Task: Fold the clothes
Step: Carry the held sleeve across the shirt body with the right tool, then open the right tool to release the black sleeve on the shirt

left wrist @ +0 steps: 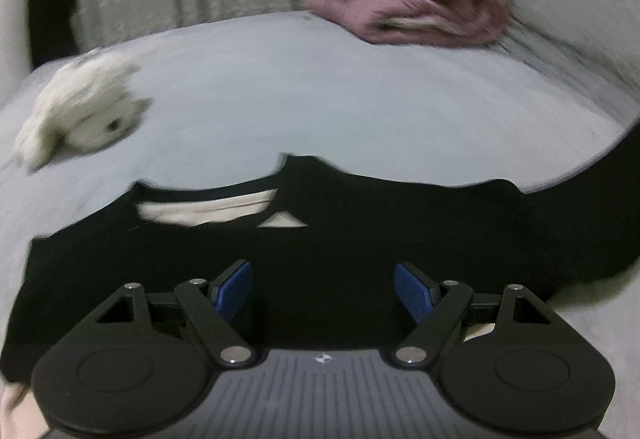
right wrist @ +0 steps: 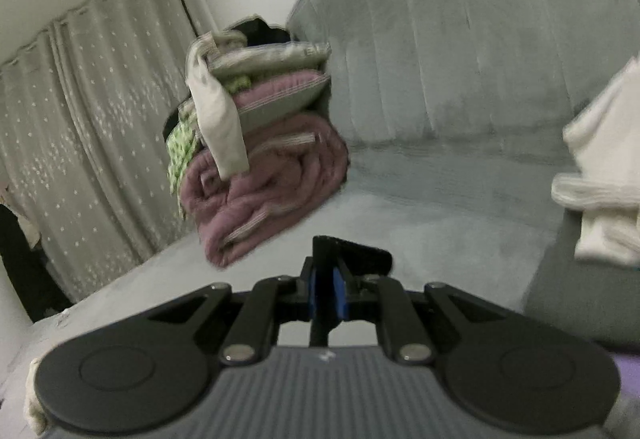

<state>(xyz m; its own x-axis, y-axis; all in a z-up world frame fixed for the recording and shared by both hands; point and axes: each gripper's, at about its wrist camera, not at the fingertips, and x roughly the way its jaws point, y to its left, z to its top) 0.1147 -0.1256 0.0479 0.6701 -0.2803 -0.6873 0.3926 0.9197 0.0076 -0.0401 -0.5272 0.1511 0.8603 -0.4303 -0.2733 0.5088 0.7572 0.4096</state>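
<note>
Left gripper (left wrist: 323, 291) fingers wide apart over black garment (left wrist: 360, 239), right gripper (right wrist: 328, 293) pinching prob. black cloth (right wrist: 356, 253).

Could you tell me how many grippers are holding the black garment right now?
1. The right gripper is shut on the black garment; the left gripper hangs open above it.

Left gripper (left wrist: 323, 289) level, jaws spread wide, blue pads (left wrist: 234, 289) well apart. Right gripper (right wrist: 328, 293) tilted upward, jaws pinched on a black fabric fold (right wrist: 352, 253).
</note>
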